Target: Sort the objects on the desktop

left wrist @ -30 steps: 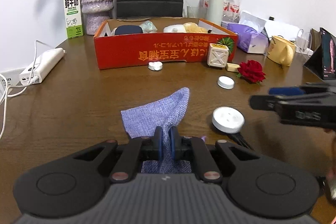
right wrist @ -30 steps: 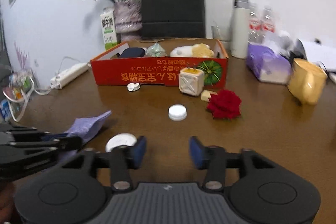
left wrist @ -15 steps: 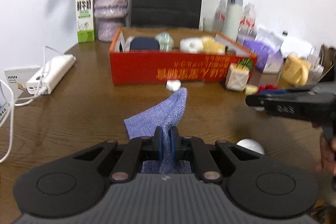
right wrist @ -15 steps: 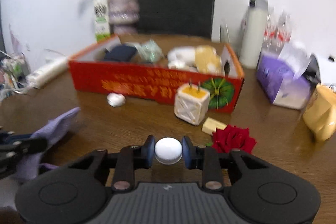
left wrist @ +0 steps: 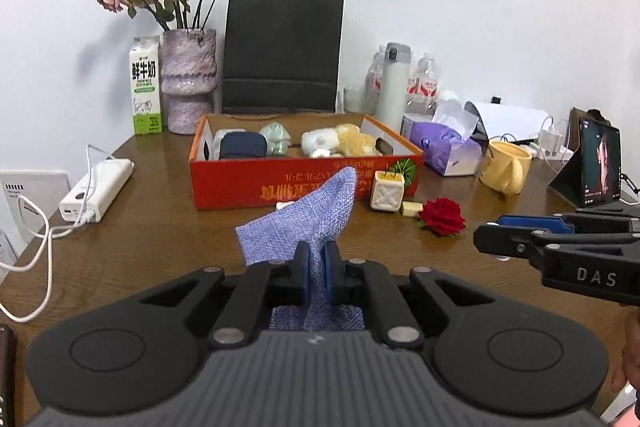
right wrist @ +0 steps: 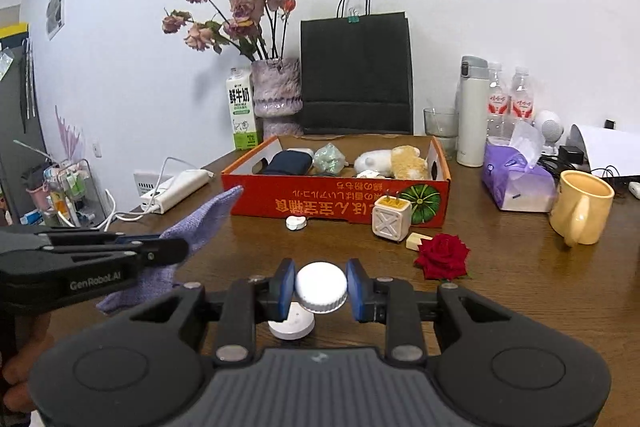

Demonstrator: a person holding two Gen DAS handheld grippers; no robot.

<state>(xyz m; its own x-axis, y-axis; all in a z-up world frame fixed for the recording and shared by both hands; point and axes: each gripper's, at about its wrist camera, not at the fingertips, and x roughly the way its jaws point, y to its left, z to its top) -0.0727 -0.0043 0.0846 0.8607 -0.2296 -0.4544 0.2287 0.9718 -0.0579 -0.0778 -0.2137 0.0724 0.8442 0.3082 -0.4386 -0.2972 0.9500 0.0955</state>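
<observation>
My left gripper (left wrist: 316, 264) is shut on a blue-purple sock (left wrist: 308, 215) and holds it above the table; the sock also shows in the right wrist view (right wrist: 200, 223). My right gripper (right wrist: 321, 287) is shut on a white bottle cap (right wrist: 321, 287) and holds it above the table. A red cardboard box (right wrist: 340, 205) with several items inside stands ahead of both grippers. On the table before it lie a white round disc (right wrist: 291, 325), a small white case (right wrist: 296, 222), a cream charger cube (right wrist: 391, 220), a small yellow block (right wrist: 417, 241) and a red rose (right wrist: 443, 255).
A yellow mug (right wrist: 582, 207), purple tissue pack (right wrist: 516, 183), white flask (right wrist: 472, 111) and water bottles stand at the right. A vase (right wrist: 276, 91), milk carton (right wrist: 241, 119) and black paper bag (right wrist: 356, 75) stand behind the box. A white power bank (left wrist: 98, 189) with cables lies left.
My right gripper closed on the white bottle cap and lifted it. My left gripper raised the sock and moved it towards the red box.
</observation>
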